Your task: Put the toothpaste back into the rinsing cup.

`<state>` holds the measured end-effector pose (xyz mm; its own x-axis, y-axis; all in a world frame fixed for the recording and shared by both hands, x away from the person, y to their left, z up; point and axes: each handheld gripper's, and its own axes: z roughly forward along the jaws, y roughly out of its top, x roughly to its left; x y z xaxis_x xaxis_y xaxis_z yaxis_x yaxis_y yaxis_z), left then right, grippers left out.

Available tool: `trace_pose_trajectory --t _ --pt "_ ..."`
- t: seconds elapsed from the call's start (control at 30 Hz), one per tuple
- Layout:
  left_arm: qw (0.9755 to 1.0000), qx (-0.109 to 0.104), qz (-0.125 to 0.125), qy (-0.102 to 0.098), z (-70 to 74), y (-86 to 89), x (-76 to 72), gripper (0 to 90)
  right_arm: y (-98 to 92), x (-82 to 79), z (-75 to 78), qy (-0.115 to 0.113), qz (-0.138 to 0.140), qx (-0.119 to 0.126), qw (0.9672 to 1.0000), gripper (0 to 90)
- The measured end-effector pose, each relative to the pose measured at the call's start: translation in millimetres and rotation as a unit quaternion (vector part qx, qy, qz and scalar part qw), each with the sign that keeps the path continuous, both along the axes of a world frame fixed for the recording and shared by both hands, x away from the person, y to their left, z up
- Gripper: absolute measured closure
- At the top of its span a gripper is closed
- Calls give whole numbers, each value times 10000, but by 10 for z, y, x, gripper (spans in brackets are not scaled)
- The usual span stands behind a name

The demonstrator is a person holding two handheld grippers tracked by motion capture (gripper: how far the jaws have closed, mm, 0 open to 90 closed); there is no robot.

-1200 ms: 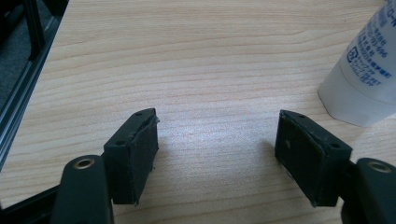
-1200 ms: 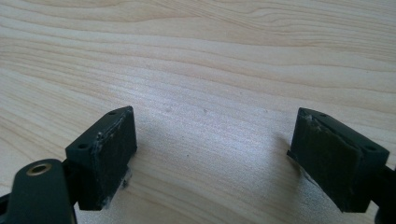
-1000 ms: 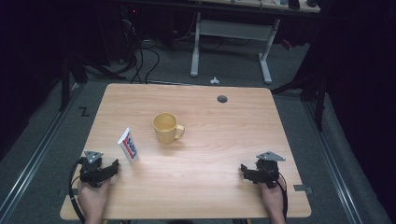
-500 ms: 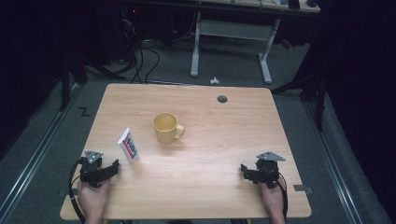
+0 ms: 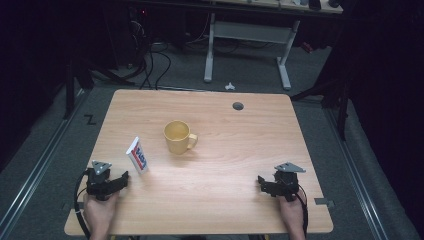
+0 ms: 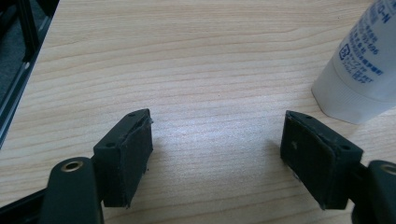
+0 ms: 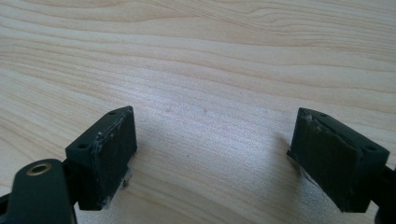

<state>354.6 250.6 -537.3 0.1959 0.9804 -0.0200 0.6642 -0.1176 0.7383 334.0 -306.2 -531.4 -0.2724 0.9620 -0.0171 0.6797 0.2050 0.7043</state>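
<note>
Both grippers are black — left gripper [image 5: 122,177], right gripper [image 5: 260,180] — each with a grey triangular plate, brass-ringed holes, trailing black cable.

1. The tube [image 5: 137,155] stands on the table [image 5: 225,200], left of centre.
2. The mug [image 5: 178,137] sits just right of the tube and slightly farther back (handle towards the right).
3. The left gripper [image 5: 120,179] lies just before the tube.
4. The right gripper [image 5: 261,181] lies well apart, at the right front.

Table [image 5: 210,200]: light wood-grain top, smooth, matt w/ slight sheen. Tube [image 6: 362,60]: white plastic, smooth, semi-gloss, ribbed cap. Mug [image 5: 178,136]: yellow, smooth, looks ceramic. Left gripper [image 6: 217,158] pads [image 6: 126,158]: black rubbery, matt, frayed edges.
</note>
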Motion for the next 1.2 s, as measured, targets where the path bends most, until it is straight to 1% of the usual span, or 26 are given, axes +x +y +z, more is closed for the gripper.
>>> trace_pose_trajectory --t 0.1,0.33,0.43,0.53,0.63,0.73,0.87,1.0,1.13,1.2 --pt "10000 4 -52 -11 0 -10 -7 267 0 0 0 1 -1 -1 10000 143" --pt "10000 0 -16 -16 -1 -23 -7 267 0 0 0 1 -1 -1 10000 143" --pt "10000 15 -58 31 3 -35 10 239 -1 1 0 0 2 -5 10000 143" --pt "10000 34 -49 79 7 -50 21 207 -1 0 0 2 1 -2 10000 143" --pt "9999 32 -42 105 14 -53 21 208 -1 1 0 1 2 -5 10000 143" --pt "9999 -81 -98 100 28 -62 -9 214 -2 1 0 -1 7 -10 10000 143" --pt "9997 -159 -148 91 58 -80 -61 214 -1 1 0 -2 4 -4 10000 143" --pt "9997 -155 -206 30 104 -95 -127 222 -3 1 0 -7 14 -10 10000 143" --pt "9995 -126 -273 -73 140 -125 -216 261 -2 0 0 -2 9 -6 10000 144" --pt "9994 -139 -310 -72 143 -137 -254 270 -2 0 0 -1 9 -7 10000 144"
